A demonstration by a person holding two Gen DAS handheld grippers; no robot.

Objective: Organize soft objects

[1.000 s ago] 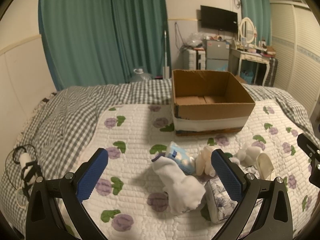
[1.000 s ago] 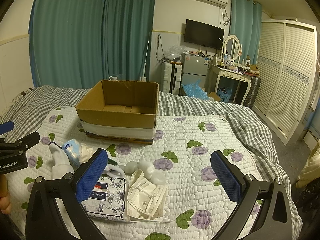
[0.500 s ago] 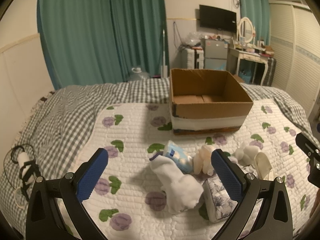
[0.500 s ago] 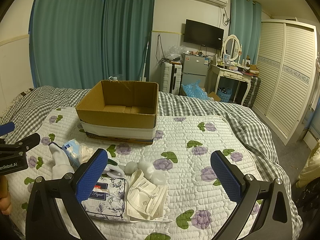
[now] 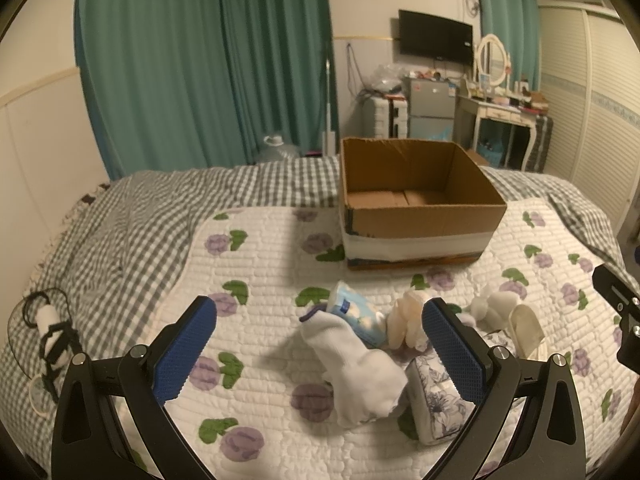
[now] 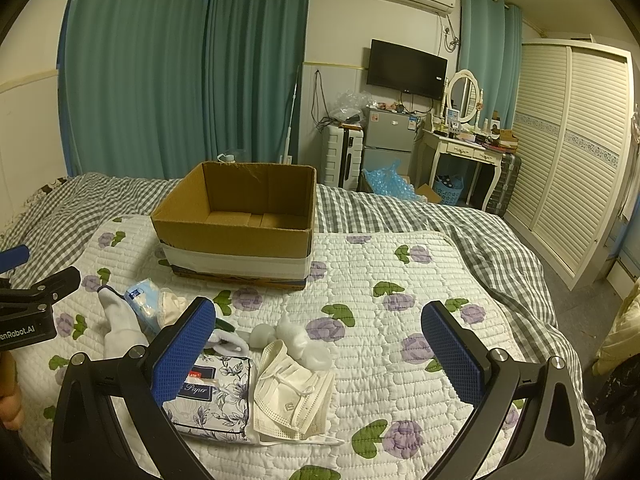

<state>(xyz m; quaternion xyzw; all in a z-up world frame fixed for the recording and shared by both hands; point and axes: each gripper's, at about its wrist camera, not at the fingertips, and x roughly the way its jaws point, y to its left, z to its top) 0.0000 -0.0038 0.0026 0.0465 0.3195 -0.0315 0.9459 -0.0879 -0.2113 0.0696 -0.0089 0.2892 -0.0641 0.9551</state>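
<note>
The left gripper (image 5: 319, 347) is held wide open above the quilt (image 5: 256, 264), nothing between its pads; the right gripper (image 6: 318, 346) is likewise spread and empty. Near the quilt's front edge a white sock (image 5: 356, 364), a floral tissue pack (image 6: 216, 400) and a face mask (image 6: 294, 396) are gathered. Farther back, toward the quilt's far edge, an open cardboard box (image 6: 240, 236) is seen.

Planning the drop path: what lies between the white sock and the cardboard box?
In the left wrist view, a blue tissue pack lies against the white sock; beyond it, bare quilt reaches the cardboard box.
</note>
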